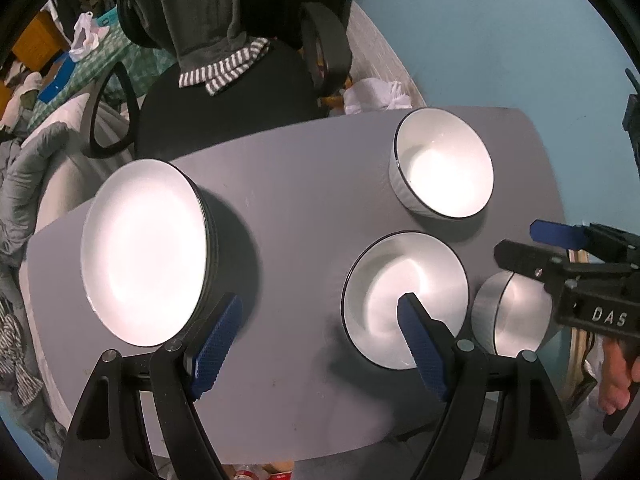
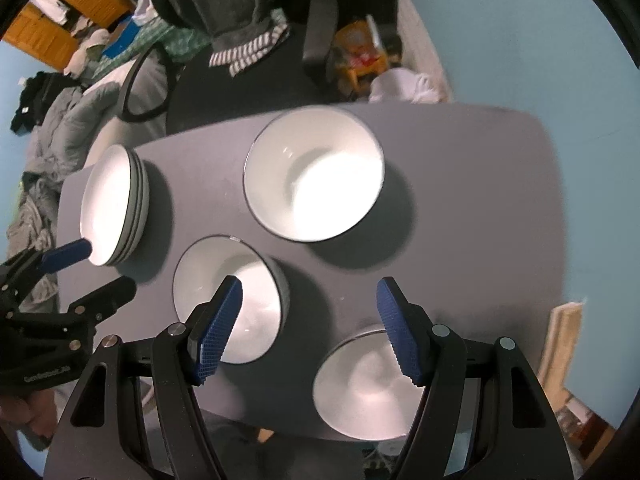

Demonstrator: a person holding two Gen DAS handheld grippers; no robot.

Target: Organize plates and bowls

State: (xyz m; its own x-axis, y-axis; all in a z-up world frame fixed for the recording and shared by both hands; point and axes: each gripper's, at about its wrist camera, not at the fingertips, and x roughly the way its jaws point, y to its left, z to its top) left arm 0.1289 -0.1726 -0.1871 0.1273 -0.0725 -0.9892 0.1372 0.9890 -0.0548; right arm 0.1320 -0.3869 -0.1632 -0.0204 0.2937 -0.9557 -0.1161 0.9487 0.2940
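Observation:
A stack of white plates (image 1: 140,252) sits at the left of the grey table (image 1: 300,184); it also shows in the right wrist view (image 2: 110,204). Three white bowls with dark rims stand to the right: a far one (image 1: 444,164) (image 2: 316,176), a middle one (image 1: 404,300) (image 2: 232,300) and a near right one (image 1: 512,312) (image 2: 368,388). My left gripper (image 1: 320,348) is open and empty, hovering between the plates and the middle bowl. My right gripper (image 2: 308,332) is open and empty above the gap between the middle and near right bowls; it also shows in the left wrist view (image 1: 516,244).
A black office chair (image 1: 224,112) draped with a grey garment stands behind the table. A bed with grey bedding (image 1: 36,160) lies to the left. White bags (image 1: 376,94) lie on the floor by the blue wall.

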